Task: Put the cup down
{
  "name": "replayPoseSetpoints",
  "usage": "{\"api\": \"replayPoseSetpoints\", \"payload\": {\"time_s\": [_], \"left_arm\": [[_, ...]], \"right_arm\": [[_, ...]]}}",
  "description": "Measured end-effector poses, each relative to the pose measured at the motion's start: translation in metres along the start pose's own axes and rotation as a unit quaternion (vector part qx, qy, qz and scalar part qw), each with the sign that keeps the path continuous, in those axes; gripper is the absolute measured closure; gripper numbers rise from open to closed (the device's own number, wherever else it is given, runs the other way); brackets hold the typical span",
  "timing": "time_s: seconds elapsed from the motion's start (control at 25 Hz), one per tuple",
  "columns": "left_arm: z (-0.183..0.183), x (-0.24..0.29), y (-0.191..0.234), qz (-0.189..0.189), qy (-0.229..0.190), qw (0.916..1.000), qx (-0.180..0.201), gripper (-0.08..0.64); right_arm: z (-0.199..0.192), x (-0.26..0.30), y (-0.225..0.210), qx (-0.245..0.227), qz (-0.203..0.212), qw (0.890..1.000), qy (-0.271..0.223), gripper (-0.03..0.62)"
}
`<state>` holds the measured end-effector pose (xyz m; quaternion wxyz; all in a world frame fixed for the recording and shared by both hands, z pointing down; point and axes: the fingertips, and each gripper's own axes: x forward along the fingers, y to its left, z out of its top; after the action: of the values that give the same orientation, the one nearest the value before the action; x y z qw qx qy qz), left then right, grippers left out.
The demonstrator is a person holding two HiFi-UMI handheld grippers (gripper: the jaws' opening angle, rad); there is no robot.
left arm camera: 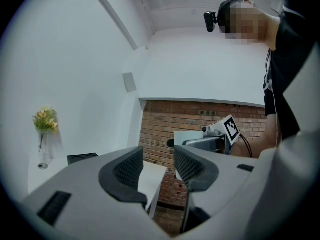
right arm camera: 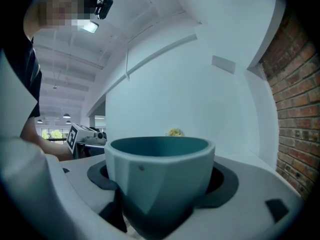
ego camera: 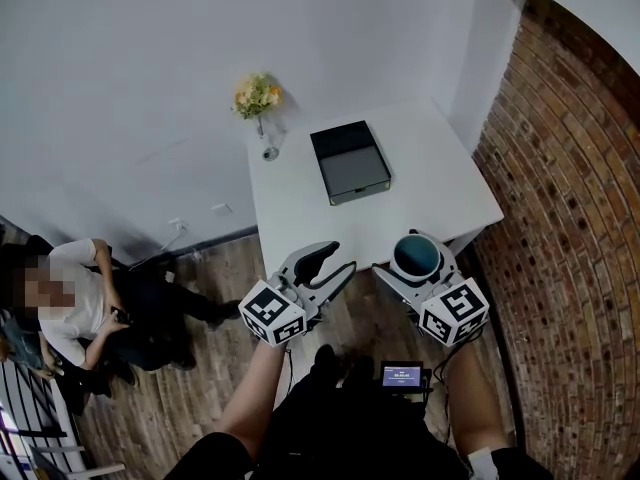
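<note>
Cup (right arm camera: 160, 171), teal and upright, sits between the jaws of the right claw (ego camera: 417, 258). The jaws stand wide but are clamped on its sides (the body is broad, so the grip must be broad), and its mouth faces up. It hangs in the air at the near edge of the white table (ego camera: 440, 193), which lies ahead of this claw; I judge the putting down is not yet done. Further ahead, slightly left of the claw, is a black box (ego camera: 350, 161). The left claw (left arm camera: 159, 166), beside the right one, has its jaws apart with nothing between them, probably to stay out of the way.
</note>
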<state>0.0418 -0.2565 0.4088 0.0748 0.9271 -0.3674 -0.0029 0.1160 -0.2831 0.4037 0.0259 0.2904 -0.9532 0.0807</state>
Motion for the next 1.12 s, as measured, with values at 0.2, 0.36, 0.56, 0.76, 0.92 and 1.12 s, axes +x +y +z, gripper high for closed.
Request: {"api": "replayPoseSetpoints", "payload": {"time_s": [0.2, 0.36, 0.56, 0.76, 0.92, 1.12], "left_arm": [[0.005, -0.003, 0.012, -0.009, -0.007, 0.9999, 0.003, 0.376], [0.009, -0.009, 0.025, -0.014, -0.010, 0.9999, 0.003, 0.376], [0.011, -0.013, 0.038, -0.021, -0.011, 0.9997, 0.000, 0.376], [0.011, -0.016, 0.049, -0.025, -0.012, 0.9996, -0.001, 0.376], [0.010, -0.015, 0.056, -0.021, -0.013, 0.9997, -0.003, 0.376], [0.009, -0.013, 0.065, -0.017, -0.013, 0.9998, -0.006, 0.376]], "right_arm": [[0.004, 0.012, 0.004, -0.005, -0.011, 1.000, -0.002, 0.173], [0.008, 0.026, 0.009, -0.007, -0.018, 1.000, -0.004, 0.173], [0.011, 0.040, 0.014, -0.008, -0.026, 1.000, -0.002, 0.173], [0.010, 0.052, 0.016, -0.008, -0.031, 0.999, 0.000, 0.173], [0.008, 0.059, 0.014, -0.009, -0.028, 1.000, 0.000, 0.173], [0.009, 0.072, 0.008, -0.009, -0.024, 1.000, -0.001, 0.173]]}}
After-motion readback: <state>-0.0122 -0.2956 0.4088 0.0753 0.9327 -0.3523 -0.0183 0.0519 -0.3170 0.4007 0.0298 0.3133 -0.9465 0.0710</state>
